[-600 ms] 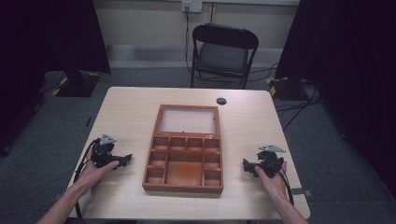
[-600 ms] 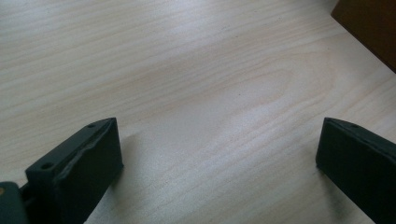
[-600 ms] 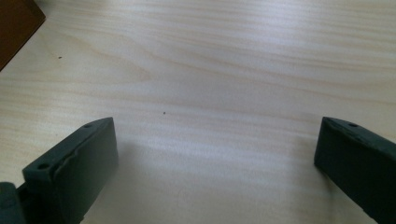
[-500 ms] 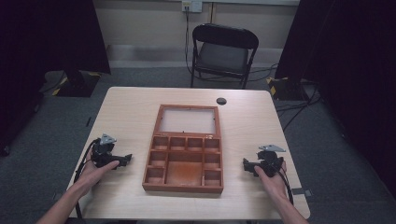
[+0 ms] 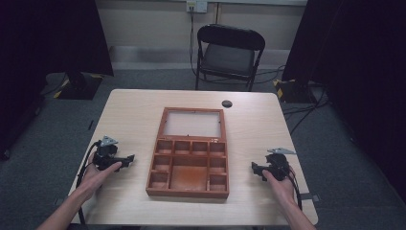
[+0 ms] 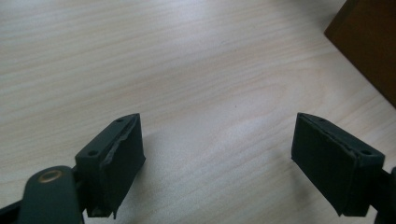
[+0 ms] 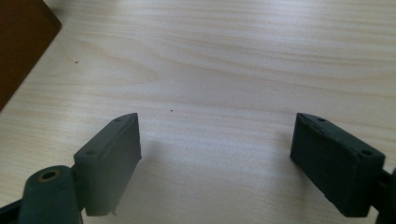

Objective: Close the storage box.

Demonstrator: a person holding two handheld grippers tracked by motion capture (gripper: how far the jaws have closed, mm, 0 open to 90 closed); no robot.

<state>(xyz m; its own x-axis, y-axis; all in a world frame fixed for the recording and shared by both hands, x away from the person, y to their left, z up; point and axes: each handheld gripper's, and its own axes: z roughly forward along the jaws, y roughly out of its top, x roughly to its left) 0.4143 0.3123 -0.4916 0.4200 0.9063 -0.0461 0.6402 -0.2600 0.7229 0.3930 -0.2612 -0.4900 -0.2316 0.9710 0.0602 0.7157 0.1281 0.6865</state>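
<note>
Two grippers rest on the tabletop, one near each side edge, with a wooden box lying open at the middle between them. The left gripper, held by the left hand, sits near the left edge with its jaws spread wide and nothing between them; bare wood grain shows in the gap. The right gripper, in the right hand, lies near the right edge, jaws likewise released and empty. The box's divided compartments face the near edge, its framed lid laid flat toward the far edge. A small dark round thing sits near the far edge. A folding chair stands beyond the table.
</note>
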